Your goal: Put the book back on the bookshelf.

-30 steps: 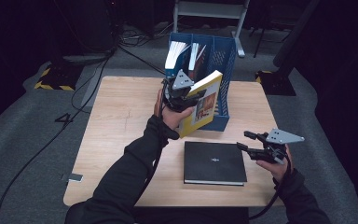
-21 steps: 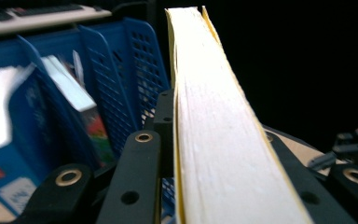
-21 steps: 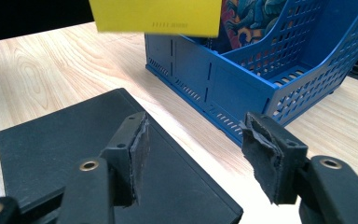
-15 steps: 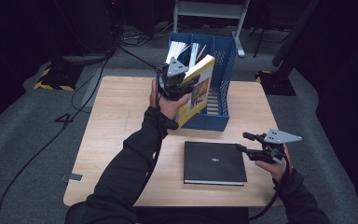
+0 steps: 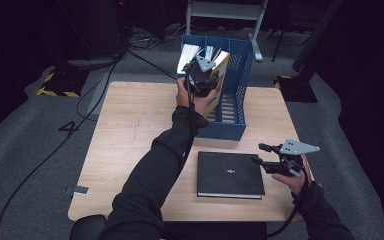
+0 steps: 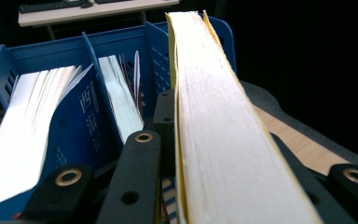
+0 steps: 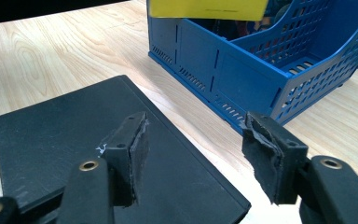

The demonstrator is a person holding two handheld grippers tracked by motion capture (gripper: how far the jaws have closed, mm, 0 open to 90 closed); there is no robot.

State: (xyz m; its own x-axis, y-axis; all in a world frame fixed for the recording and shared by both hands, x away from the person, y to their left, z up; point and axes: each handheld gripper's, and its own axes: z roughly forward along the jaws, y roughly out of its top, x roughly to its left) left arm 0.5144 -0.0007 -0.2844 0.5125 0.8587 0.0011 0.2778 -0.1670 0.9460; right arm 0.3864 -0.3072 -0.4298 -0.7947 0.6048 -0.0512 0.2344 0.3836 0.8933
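While left gripper (image 5: pixel 206 75) clamps yellow book (image 6: pixel 223 121) upright over blue rack (image 5: pixel 235 95) for slotting, right gripper (image 7: pixel 191 154) waits open, empty, above black book (image 5: pixel 229 174).

The high view looks forward and down on the blue file rack (image 5: pixel 230 100) from well above the near table edge. The left gripper view sits close over that rack (image 6: pixel 121 46), facing along its slots. The right gripper view looks low across the table at the rack's (image 7: pixel 261 70) side wall.
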